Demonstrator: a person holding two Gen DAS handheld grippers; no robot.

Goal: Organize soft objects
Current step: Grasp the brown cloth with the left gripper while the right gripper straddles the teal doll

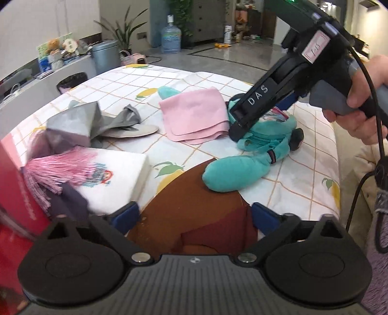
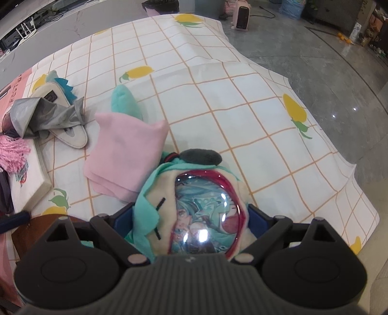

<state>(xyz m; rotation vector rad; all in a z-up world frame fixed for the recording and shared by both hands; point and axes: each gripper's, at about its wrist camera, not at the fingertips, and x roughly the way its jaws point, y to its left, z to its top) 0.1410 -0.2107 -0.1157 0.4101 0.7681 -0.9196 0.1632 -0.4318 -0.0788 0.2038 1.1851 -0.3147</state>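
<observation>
A lived-in home room — checked fruit-print bedsheet, potted plant, water jug, dresser.

text: "DAS" | on: right gripper — black side arm

Left gripper: jaws spread wide, blue pads well apart, pitched moderately downward; nothing pressed between the pads.

Right gripper: pointed steeply down, both blue pads against the sides of the teal plush doll, apparently clamped on it, though the pad faces are partly hidden by the fabric.

Right hand wraps the grey handle from the side, fingers curled under, cable trailing below the wrist.
</observation>
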